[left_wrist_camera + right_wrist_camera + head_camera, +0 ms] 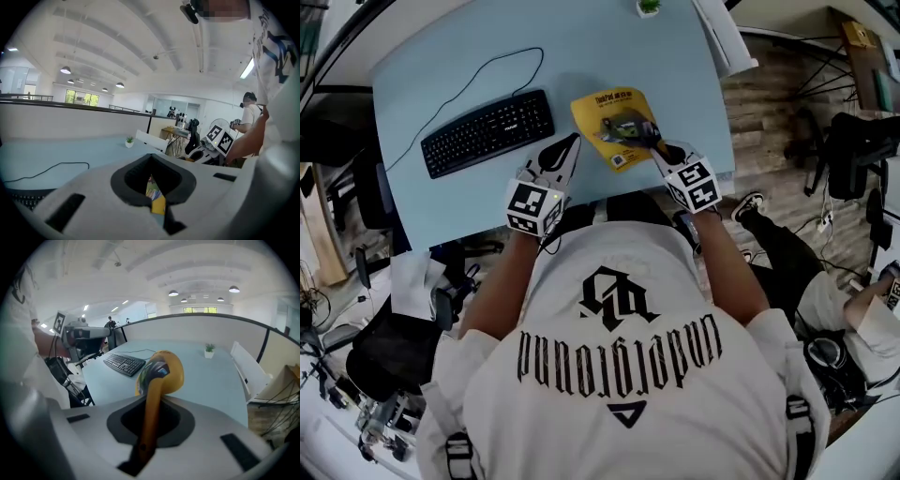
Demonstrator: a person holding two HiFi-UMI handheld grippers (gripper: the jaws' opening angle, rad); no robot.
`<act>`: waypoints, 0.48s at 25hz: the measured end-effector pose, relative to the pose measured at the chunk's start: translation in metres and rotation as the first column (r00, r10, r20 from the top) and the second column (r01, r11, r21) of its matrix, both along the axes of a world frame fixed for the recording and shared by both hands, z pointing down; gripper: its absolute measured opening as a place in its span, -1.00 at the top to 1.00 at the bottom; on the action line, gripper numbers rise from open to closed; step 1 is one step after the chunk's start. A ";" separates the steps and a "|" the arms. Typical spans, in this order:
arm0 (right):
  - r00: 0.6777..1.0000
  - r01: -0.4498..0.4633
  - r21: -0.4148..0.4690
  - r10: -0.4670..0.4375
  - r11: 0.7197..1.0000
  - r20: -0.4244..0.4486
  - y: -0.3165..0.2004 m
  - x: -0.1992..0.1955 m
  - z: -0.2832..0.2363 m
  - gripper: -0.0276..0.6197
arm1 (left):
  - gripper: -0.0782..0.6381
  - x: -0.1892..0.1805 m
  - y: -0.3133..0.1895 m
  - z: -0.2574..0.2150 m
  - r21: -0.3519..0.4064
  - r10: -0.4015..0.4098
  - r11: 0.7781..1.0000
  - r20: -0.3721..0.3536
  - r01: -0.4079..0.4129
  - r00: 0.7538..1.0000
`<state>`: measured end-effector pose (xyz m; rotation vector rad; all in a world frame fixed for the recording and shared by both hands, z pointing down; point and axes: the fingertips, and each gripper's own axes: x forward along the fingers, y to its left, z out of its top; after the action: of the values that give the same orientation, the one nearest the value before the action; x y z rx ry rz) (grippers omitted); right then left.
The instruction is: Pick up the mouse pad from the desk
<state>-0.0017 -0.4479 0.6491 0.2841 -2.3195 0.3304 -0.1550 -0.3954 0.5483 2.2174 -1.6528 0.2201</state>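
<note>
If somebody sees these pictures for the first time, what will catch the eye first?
The bright yellow pad stands out most. The shut right gripper pinches its near edge at the near right of the desk, and in the right gripper view the pad curls upward from the jaws. Next comes the black keyboard, to the pad's left on the pale blue desk.
</note>
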 end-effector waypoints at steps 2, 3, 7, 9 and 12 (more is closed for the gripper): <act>1.000 -0.005 0.043 0.004 0.999 0.018 0.009 -0.009 -0.019 0.84 | 0.76 -0.005 0.008 -0.005 0.013 0.013 1.000 0.004 -0.014 1.000; 1.000 -0.008 0.063 0.007 0.998 0.027 0.013 -0.012 -0.028 0.84 | 0.76 -0.007 0.011 -0.008 0.018 0.019 1.000 0.007 -0.019 1.000; 0.997 -0.039 0.117 0.031 0.992 0.076 0.024 -0.020 -0.061 0.84 | 0.76 -0.012 0.018 -0.021 0.047 0.042 0.998 0.020 -0.043 0.999; 0.994 -0.067 0.145 0.053 0.987 0.098 0.033 -0.026 -0.076 0.84 | 0.76 -0.017 0.027 -0.028 0.067 0.061 0.996 0.027 -0.062 0.998; 0.988 -0.107 0.181 0.085 0.978 0.129 0.049 -0.031 -0.098 0.84 | 0.76 -0.024 0.049 -0.038 0.089 0.078 0.993 0.030 -0.081 0.996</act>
<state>-0.0329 -0.3987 0.5509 0.4829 -2.4650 0.1800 -0.1793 -0.3465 0.5106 2.3594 -1.6189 0.1999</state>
